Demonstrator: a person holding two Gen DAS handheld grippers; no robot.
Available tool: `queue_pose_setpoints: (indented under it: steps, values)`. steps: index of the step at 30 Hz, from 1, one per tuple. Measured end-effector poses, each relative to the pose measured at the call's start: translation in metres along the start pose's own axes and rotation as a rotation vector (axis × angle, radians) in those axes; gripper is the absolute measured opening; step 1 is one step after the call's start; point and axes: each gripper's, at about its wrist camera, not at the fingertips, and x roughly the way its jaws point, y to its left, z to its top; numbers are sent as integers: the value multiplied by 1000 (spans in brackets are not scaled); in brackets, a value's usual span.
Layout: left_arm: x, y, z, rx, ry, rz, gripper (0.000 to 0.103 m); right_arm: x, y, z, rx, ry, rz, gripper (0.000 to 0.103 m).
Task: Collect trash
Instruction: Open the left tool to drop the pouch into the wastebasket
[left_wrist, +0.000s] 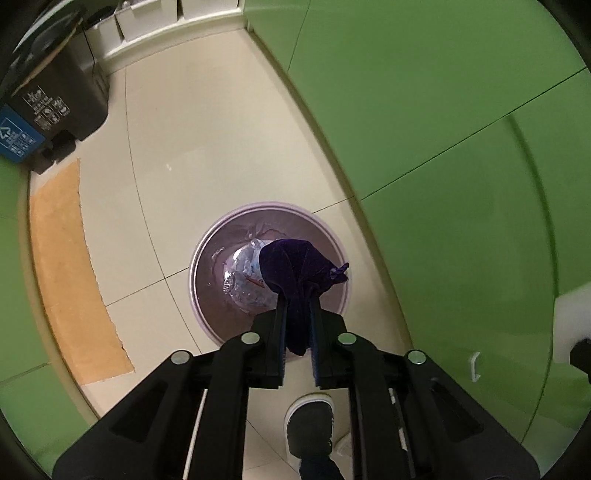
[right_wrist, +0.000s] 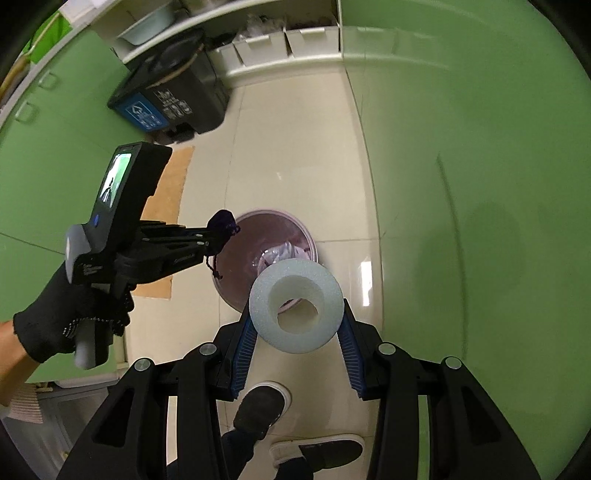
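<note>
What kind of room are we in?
Probably a kitchen or utility room at home. Green cabinet doors line a tiled floor, a round purple bin stands beside them, and a black sorting bin sits in the corner.

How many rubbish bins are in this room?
2. A round purple bin stands on the floor right below both tongs; a black bin with a blue label sits against the far shelves. Others may be out of view.
</note>
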Motion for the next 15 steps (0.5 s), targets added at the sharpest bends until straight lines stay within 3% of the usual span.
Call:
queue_pose_setpoints:
  steps: [2, 3, 4, 7, 15]
  values:
    - [11, 4, 1, -1, -2, 3, 43, 13, -1, 0, 8, 7, 2, 42]
    - [14, 5, 0, -6, -7, -3, 68, 18, -1, 1, 13, 9, 3, 42]
    - [16, 7, 0, -15, -11, -5, 84, 21, -1, 2, 16, 11, 4, 42]
    - [20, 12, 2, -32, 0, -11, 100, 28, 3, 7, 16, 14, 7, 42]
    - [-26, 26, -5, -61, -24, 64, 100, 27, 15, 21, -19, 12, 26, 42]
